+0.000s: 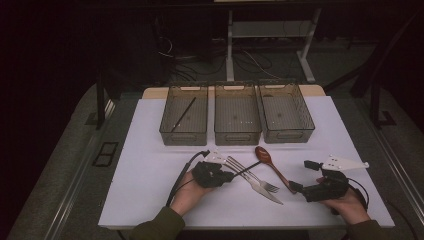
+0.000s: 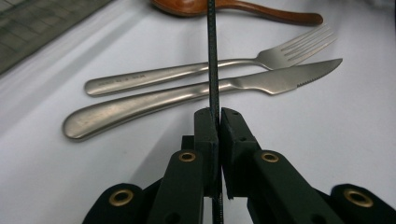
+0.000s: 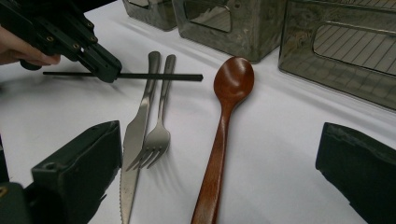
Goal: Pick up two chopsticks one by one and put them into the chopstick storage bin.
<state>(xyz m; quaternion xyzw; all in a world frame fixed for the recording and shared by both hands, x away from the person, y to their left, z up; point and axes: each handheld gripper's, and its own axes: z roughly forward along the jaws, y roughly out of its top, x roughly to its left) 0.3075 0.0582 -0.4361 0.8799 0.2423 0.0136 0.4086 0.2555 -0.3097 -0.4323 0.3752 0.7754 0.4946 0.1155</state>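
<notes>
White tabletop: left gripper [image 1: 231, 175] clamps a black chopstick [image 3: 154, 76] above the cutlery, likely for the left bin [image 1: 184, 131]; right gripper [image 1: 298, 187] waits, jaws apart.

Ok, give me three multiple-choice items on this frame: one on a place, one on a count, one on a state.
1. Where does the loose chopstick lie?
A. left bin
B. middle bin
C. right bin

2. How many bins stand in the row?
A. two
B. three
C. four

3. How is the left gripper?
A. open above the fork
B. shut on a spoon
C. shut on a chopstick

Key: 1 A, the stick lies slantwise in the left bin. 2 B, three bins stand side by side in the high view. 3 C, its fingers pinch the held chopstick over the fork and knife.
</notes>
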